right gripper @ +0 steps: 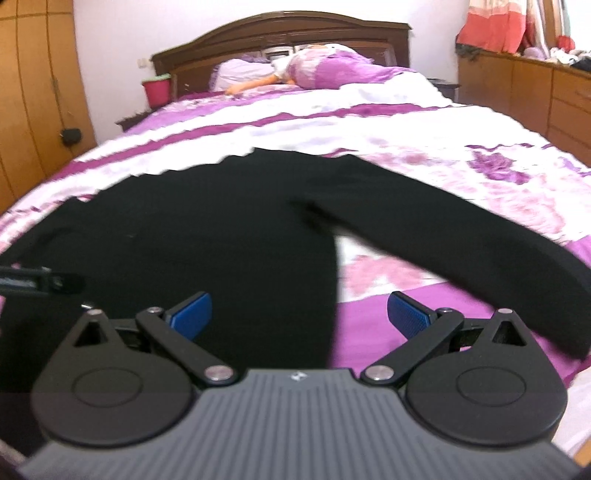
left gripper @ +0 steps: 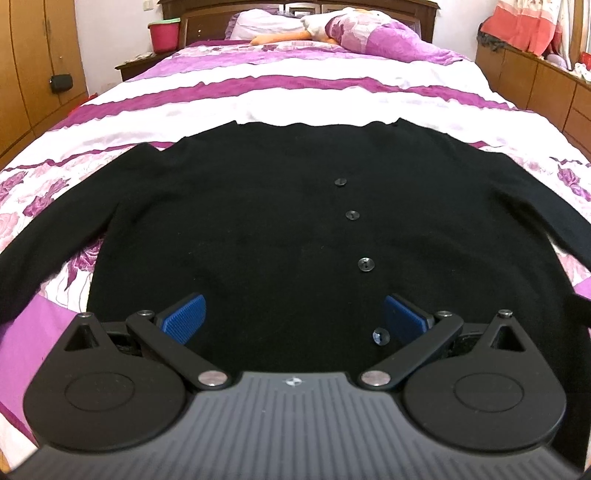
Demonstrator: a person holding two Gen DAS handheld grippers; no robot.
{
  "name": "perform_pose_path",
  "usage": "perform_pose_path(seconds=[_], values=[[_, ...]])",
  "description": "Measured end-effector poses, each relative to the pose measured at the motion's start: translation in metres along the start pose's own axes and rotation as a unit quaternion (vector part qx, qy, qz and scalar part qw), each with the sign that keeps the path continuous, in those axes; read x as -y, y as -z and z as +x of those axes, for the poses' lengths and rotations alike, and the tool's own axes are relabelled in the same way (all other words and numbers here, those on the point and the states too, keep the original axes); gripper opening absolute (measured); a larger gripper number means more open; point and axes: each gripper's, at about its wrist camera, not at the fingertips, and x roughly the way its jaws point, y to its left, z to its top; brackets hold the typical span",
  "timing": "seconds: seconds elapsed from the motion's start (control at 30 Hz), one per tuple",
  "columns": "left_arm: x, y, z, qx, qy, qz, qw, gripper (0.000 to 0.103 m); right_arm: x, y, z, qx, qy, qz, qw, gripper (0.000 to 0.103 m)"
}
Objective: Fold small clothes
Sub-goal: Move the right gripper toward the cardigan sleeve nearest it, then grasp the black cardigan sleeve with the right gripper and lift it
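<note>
Right gripper (right gripper: 299, 314) wide apart over blurred cardigan (right gripper: 221, 229), sleeve cut off

Black cardigan (left gripper: 258, 206) with black buttons (left gripper: 352, 215) is lying on a purple-and-white floral bedspread (left gripper: 295, 92); blue pads (left gripper: 184, 317) are showing; red bucket (left gripper: 163, 34).

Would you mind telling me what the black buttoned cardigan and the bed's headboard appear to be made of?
The black buttoned cardigan looks like a soft, matte fine knit, possibly wool or acrylic: it reflects no light and its edges look fuzzy. Its small dark buttons seem to be glossy plastic. The dark brown arched headboard appears to be varnished wood, with carved panels and a slight sheen.
</note>
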Motion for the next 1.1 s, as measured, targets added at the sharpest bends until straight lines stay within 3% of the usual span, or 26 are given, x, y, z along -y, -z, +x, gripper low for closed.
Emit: perform_pose_path(seconds=[0.13,0.33,0.53,0.8,0.9,1.1], values=[[0.000,0.000,0.009,-0.008,-0.008,-0.002,0.9999,0.103,0.025,0.000,0.004,-0.010,0.027,-0.014,0.999,0.103],[0.002,0.001,0.024,-0.020,-0.021,0.000,0.9996,0.103,0.075,-0.011,0.001,0.008,0.060,-0.008,0.998,0.103],[0.003,0.004,0.034,-0.019,-0.018,-0.004,0.9996,0.103,0.134,-0.022,0.004,0.002,0.114,0.059,0.992,0.103],[0.008,0.007,0.040,-0.006,-0.010,-0.010,0.9999,0.103,0.185,0.002,-0.004,-0.008,0.179,0.104,0.978,0.103],[0.012,0.007,0.041,-0.004,0.002,-0.005,1.0000,0.103,0.204,0.013,-0.004,-0.005,0.183,0.140,0.973,0.103],[0.023,0.009,0.037,0.009,-0.012,0.030,0.9994,0.103,0.226,0.027,0.012,-0.002,0.137,0.222,0.965,0.103]])
